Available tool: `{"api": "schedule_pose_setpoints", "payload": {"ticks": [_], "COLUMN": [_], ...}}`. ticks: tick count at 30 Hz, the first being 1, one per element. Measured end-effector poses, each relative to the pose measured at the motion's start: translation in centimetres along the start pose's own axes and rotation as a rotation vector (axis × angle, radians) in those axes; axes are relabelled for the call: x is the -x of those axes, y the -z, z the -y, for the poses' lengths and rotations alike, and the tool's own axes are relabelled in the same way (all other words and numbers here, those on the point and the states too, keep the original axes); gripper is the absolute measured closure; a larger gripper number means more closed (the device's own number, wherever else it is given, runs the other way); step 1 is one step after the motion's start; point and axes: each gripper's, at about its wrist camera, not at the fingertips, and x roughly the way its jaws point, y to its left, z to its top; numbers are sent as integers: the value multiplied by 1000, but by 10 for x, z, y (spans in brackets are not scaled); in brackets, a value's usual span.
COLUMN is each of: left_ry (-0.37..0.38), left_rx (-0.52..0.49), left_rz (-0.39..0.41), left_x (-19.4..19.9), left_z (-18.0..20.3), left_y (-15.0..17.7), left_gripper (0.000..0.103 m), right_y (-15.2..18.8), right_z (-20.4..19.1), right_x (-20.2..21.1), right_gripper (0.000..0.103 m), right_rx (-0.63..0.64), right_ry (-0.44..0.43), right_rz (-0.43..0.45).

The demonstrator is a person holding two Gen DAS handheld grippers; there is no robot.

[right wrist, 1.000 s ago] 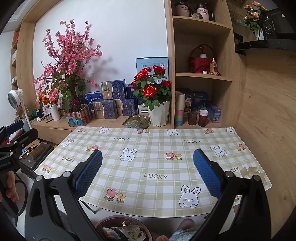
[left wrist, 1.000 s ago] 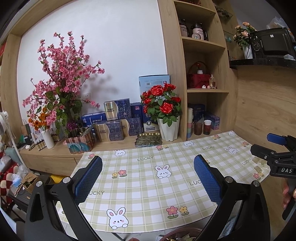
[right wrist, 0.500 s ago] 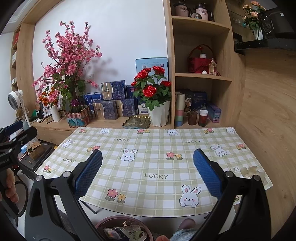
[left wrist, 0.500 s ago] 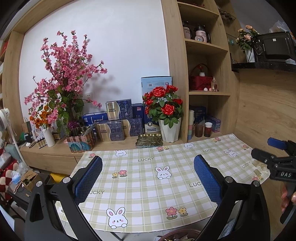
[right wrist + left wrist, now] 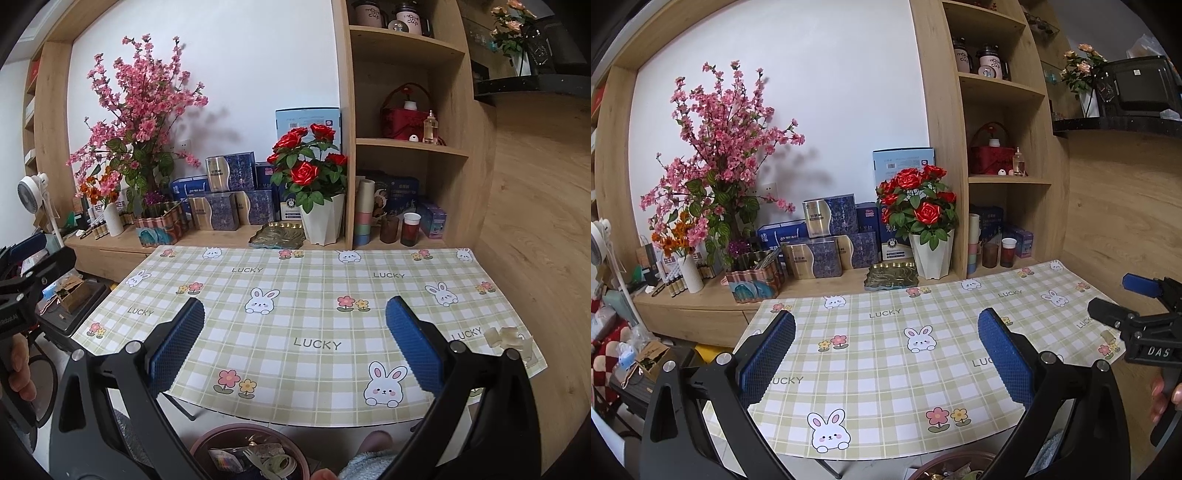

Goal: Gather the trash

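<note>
Both grippers – left (image 5: pixel 886 360), right (image 5: pixel 294 345) – gape wide, empty; crumpled clear scrap (image 5: pixel 508 338) lies just beyond the right one's right finger at the table (image 5: pixel 295 236) edge – a clumsy nudge could tip it past the bin (image 5: pixel 255 454) below.

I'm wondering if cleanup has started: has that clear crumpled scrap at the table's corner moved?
No. The crumpled scrap still lies at the table's front right corner, beside the same LUCKY print.
</note>
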Motion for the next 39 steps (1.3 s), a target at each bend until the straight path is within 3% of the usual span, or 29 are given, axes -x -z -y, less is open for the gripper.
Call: {"api": "schedule_pose_setpoints", "payload": {"ticks": [39], "left_ry": [-14], "left_rx": [4], "left_rz": [-26], "left_x": [-4], "left_z": [-2], "left_y": [5], "left_gripper": [6], "right_y": [2], "right_z": [13], "right_x": [5], "right_gripper": [6], "right_rx": [-34], "right_ry": [19], "right_rz": [7]}}
